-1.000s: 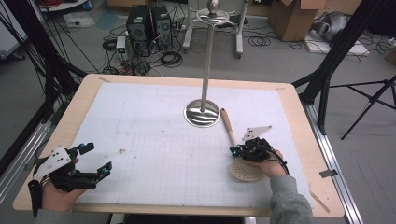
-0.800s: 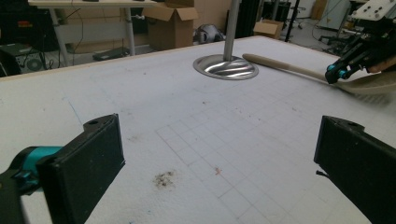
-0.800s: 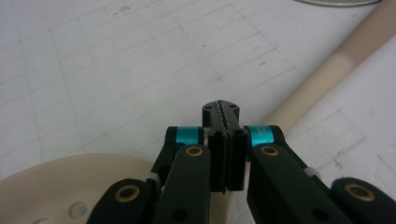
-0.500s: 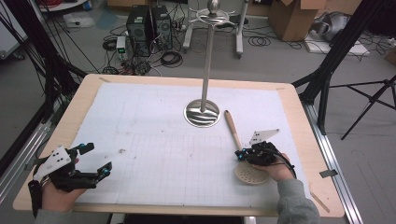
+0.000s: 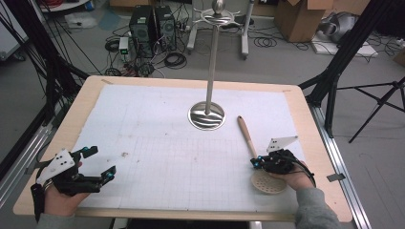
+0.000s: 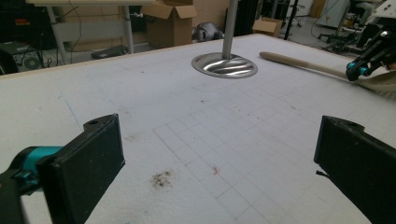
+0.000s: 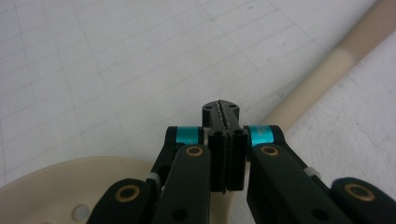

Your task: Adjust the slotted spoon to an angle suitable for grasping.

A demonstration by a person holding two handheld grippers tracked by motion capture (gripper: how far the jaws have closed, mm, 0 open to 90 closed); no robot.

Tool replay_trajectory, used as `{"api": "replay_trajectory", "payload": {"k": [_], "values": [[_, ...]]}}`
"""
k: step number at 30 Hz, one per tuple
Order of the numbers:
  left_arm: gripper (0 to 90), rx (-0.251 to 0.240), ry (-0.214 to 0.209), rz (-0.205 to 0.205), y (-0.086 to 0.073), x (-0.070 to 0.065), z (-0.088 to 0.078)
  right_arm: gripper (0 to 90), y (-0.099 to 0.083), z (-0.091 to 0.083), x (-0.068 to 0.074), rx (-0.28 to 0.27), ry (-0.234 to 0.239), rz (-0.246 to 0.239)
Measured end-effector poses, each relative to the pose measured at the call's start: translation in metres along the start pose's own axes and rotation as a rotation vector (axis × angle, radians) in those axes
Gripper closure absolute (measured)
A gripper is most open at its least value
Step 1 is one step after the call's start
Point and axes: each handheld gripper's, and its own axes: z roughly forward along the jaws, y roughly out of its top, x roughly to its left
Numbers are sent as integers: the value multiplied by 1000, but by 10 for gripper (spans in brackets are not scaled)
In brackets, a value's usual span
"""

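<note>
A cream skimmer spoon lies on the white mat at the right, handle (image 5: 247, 136) pointing toward the stand and perforated head (image 5: 267, 182) near the front edge. My right gripper (image 5: 255, 163) hovers over the spoon's neck, shut. In the right gripper view its jaws (image 7: 220, 109) press flat together with nothing between them. The handle (image 7: 327, 74) runs off to the upper right and the head (image 7: 70, 186) shows at lower left. Whether the gripper touches the spoon I cannot tell. My left gripper (image 5: 100, 162) rests at the front left, open and holding nothing (image 6: 224, 135).
A metal stand with a round base (image 5: 207, 116) and a tall pole (image 5: 210, 62) topped with hooks rises at the middle back of the mat. The left gripper view shows the base (image 6: 224, 65), the spoon handle (image 6: 299, 63) and the right gripper (image 6: 357, 72) far off.
My right gripper has slid to the right and a little toward the front edge, still shut. The spoon has shifted the same way with it. The left hand has stayed put.
</note>
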Motion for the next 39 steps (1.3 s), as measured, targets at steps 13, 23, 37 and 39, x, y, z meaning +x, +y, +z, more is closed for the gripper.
{"api": "replay_trajectory", "payload": {"k": [13,23,37,39], "values": [[18,7,-4,-5,-1,1,3,900,-3,-13,-7,-105,-75,31],[18,15,0,-3,-3,1,3,900,-8,-12,-28,-91,-233,160],[18,32,6,-3,-6,2,3,900,-10,3,-40,-77,-214,210],[18,31,7,-9,-7,1,3,900,-9,4,-39,-78,-193,192]]}}
